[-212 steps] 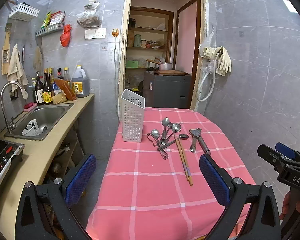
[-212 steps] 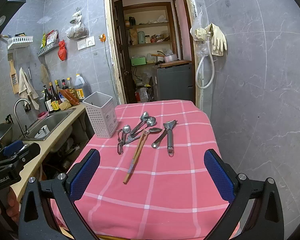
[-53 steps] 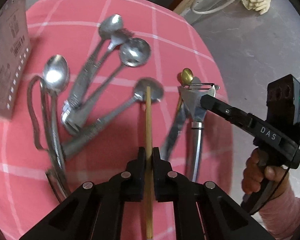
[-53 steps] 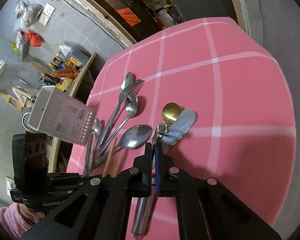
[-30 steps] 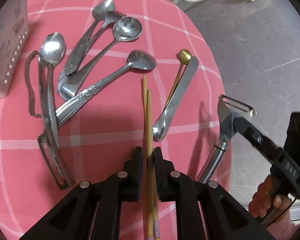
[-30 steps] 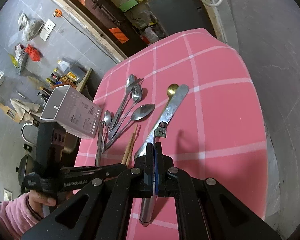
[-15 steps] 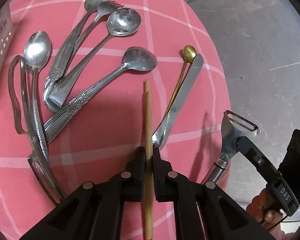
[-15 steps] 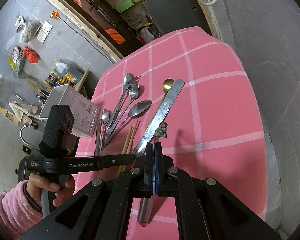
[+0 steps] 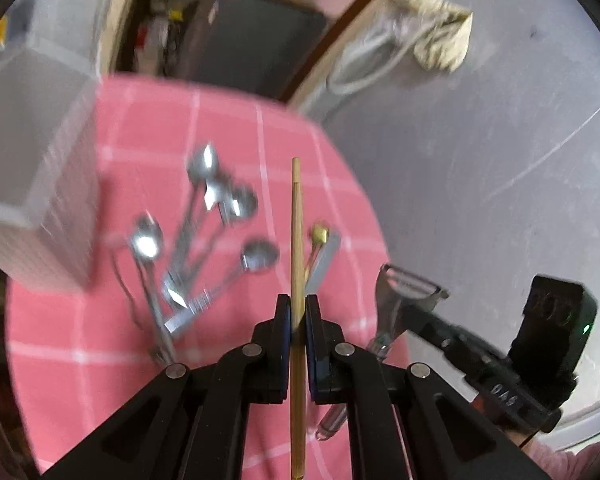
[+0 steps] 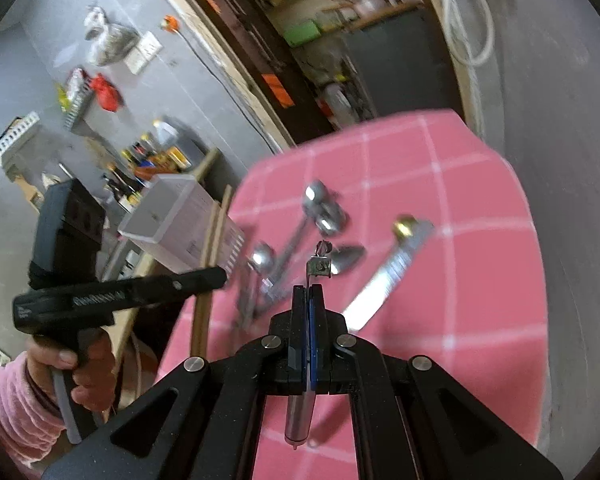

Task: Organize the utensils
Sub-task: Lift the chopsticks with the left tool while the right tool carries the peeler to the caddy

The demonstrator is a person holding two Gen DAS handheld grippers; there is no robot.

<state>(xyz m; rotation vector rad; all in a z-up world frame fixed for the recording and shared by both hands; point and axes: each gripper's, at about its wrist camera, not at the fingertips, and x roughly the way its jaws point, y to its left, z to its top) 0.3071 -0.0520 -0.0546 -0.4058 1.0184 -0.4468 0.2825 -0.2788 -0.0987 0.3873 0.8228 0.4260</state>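
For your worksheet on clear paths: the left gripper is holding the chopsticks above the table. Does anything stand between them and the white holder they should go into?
Nothing visible does. The chopsticks, clamped in the left gripper, are lifted above the spoons on the pink cloth. The white holder stands at the left, apart from them, its top open.

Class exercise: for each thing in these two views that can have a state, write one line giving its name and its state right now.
Left hand-held gripper: shut on the chopsticks.
Chopsticks: held, lifted off the table.
Right hand-held gripper: shut on the peeler.
Peeler: held, off the tablecloth.
Spoons: lying loose on the tablecloth.
Utensil holder: upright; contents not visible.
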